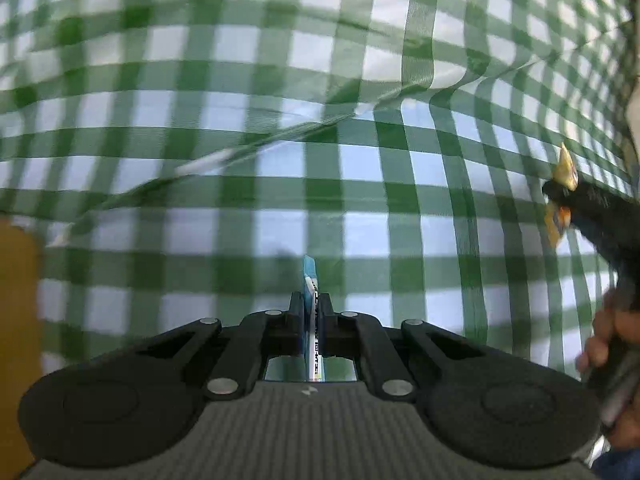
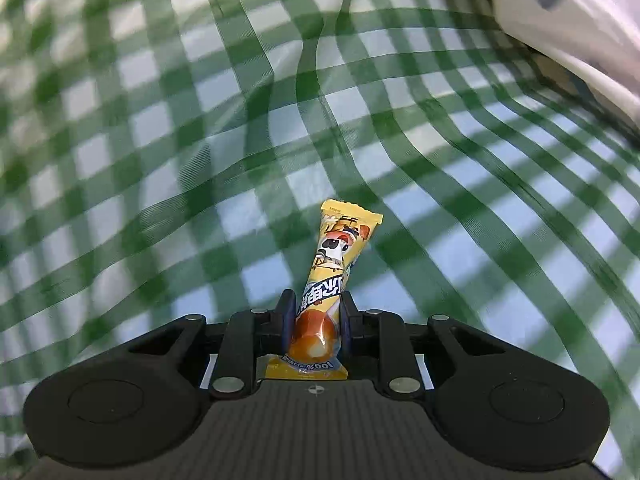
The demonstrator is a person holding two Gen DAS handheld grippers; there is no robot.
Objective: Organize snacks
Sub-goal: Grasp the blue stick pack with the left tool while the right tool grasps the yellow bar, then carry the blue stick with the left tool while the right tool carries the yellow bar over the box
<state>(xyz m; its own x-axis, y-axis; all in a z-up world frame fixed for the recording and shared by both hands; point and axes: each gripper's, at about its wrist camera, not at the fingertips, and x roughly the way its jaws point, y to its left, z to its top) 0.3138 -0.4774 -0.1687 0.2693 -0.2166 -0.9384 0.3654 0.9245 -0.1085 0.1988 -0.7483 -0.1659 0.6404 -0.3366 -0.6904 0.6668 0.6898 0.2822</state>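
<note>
- Green-and-white checked cloth [image 1: 280,184] filling nearly all of both views, creased in long folds, blurred toward the far edges.
- White fabric with a dark blotch [image 2: 568,12] at the upper right corner of the right wrist view, lying over the cloth's edge.
- Brown surface [image 1: 16,320] along the left border of the left wrist view, cut off by the frame; too blurred to identify.
- Left gripper [image 1: 311,304] pointing steeply down at the cloth, jaws clenched on a thin blue packet [image 1: 310,280] held edge-on, upright between the pads, its top poking out past the fingertips.
- Packet's printed white edge running back between the fingers toward the camera; lettering too small to read.
- Right gripper [image 2: 316,312] clamped around the lower part of a yellow stick snack [image 2: 338,256], wrapper bulging between the pads.
- Snack leaning slightly right, upper end free above the cloth, cartoon dog printed on the wrapper, crimped lower end resting against the gripper body.
- Same right gripper [image 1: 560,196] seen from the left wrist view at the right edge, yellow wrapper showing above and below its black fingertips.
- A hand [image 1: 612,344] wrapped around that gripper's handle, lower right, partly cut off.
</note>
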